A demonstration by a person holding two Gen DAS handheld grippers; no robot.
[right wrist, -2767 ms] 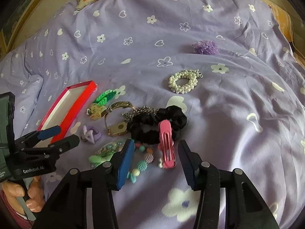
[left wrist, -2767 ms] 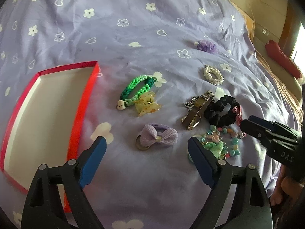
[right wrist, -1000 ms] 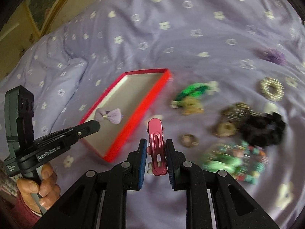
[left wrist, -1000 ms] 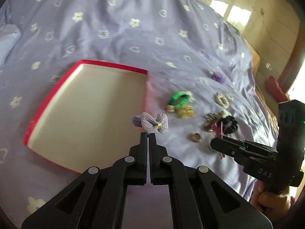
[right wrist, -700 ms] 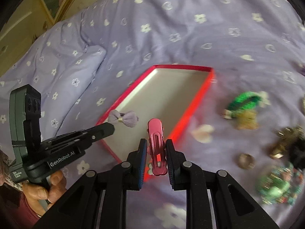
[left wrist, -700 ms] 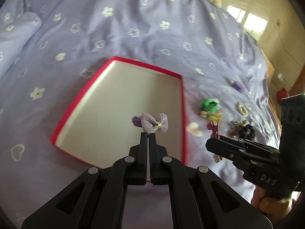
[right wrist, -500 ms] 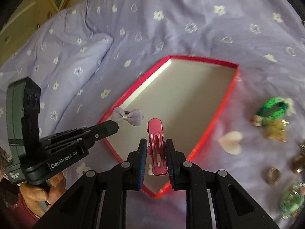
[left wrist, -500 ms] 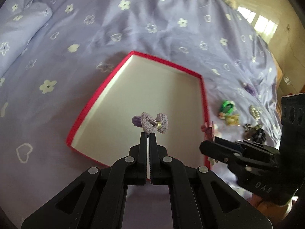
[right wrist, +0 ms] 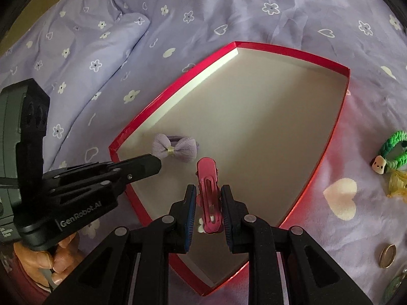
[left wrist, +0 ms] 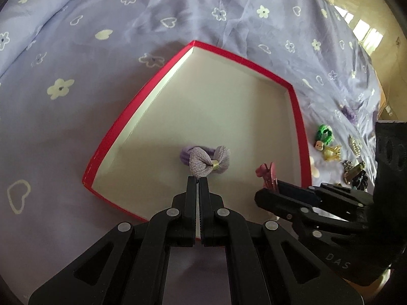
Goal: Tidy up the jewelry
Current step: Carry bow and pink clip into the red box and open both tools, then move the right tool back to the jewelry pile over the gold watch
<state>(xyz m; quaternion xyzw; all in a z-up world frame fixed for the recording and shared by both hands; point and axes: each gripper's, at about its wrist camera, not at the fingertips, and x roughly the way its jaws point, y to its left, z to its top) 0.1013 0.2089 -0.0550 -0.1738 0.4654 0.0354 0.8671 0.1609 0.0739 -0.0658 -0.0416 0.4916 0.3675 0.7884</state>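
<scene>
Lilac fabric bow hair tie [left wrist: 207,161], pinched by one lobe in fully closed left gripper [left wrist: 198,181], hangs over red-rimmed white box [left wrist: 296,117]. Soft, light, limp; best held at gold centre band. Glossy pink hair clip [right wrist: 209,193], rigid, slippery, clamped in narrowly parted right gripper [right wrist: 208,198], above box too.

**Gripper hardware, both hands**

Left gripper [left wrist: 198,181]: black plastic linkage arms, silver pivot screws, "GenRobot.AI" printed in white. Right gripper [right wrist: 208,203]: identical black frame, blue ribbed pads [right wrist: 191,212], "DAS" embossed on one side. Dark red sleeve [right wrist: 15,283].
</scene>
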